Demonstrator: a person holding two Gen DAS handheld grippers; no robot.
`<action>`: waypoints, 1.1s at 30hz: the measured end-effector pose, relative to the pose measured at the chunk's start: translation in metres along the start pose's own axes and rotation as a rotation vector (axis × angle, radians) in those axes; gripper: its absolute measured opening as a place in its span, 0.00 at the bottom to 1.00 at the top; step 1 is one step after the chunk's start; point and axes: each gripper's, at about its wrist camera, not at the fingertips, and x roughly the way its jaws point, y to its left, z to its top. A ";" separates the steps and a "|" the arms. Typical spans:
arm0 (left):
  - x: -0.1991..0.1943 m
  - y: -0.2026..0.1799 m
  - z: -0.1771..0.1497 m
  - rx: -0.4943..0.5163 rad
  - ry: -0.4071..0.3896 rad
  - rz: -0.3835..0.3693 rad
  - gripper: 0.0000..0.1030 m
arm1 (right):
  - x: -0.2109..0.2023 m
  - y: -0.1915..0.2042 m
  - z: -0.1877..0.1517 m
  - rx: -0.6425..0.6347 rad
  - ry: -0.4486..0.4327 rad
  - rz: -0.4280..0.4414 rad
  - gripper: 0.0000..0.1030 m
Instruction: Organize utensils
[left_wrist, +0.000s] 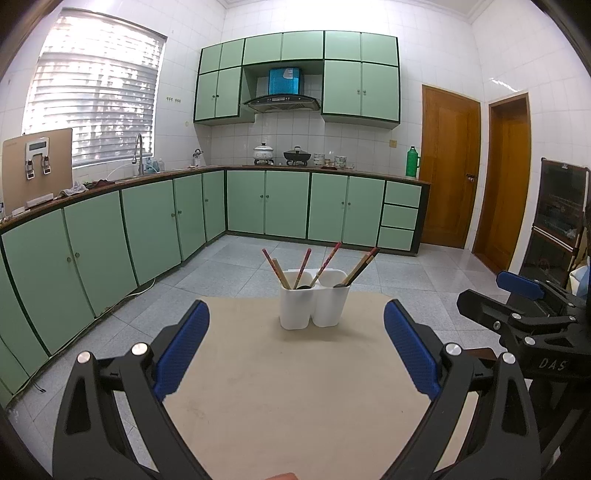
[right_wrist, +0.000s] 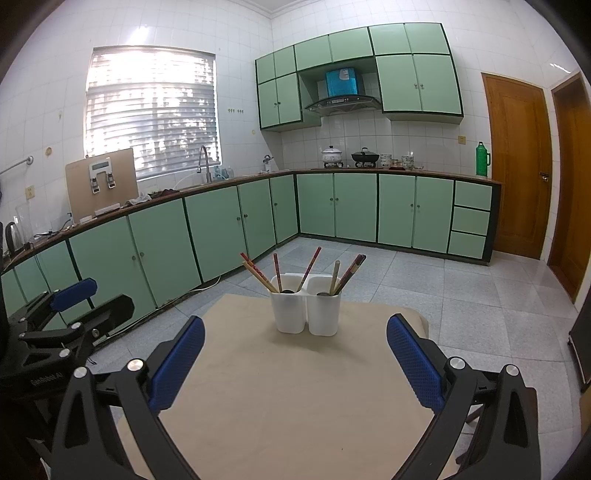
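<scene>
Green cabinets (left_wrist: 147, 221), range hood (left_wrist: 282, 101), pots on stove (left_wrist: 280, 154), wooden doors (left_wrist: 448, 166), green thermos (left_wrist: 412, 161).

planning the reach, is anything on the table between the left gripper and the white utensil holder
Nothing: in the left wrist view, only bare beige tabletop lies between the open left gripper and the white utensil holder with its chopsticks.

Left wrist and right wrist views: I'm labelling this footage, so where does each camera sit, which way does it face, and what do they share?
Left wrist view: sits on the left tongs, facing forward over the beige table at the white two-compartment utensil holder; its open blue pads show, and the right tongs at the right edge.
Right wrist view: sits on the right tongs, same direction; open pads show, left tongs at the left edge.
Shared: holder with chopsticks, table, green kitchen cabinets.
</scene>
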 end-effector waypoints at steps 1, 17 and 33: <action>0.000 0.000 0.000 0.000 0.000 0.000 0.90 | 0.000 0.000 0.000 -0.001 0.000 -0.001 0.94; -0.001 0.001 -0.001 -0.001 0.001 0.000 0.90 | 0.000 0.001 0.000 -0.001 0.000 -0.001 0.94; -0.002 0.002 0.000 -0.004 0.002 0.001 0.90 | 0.000 0.000 0.000 0.000 0.001 -0.001 0.94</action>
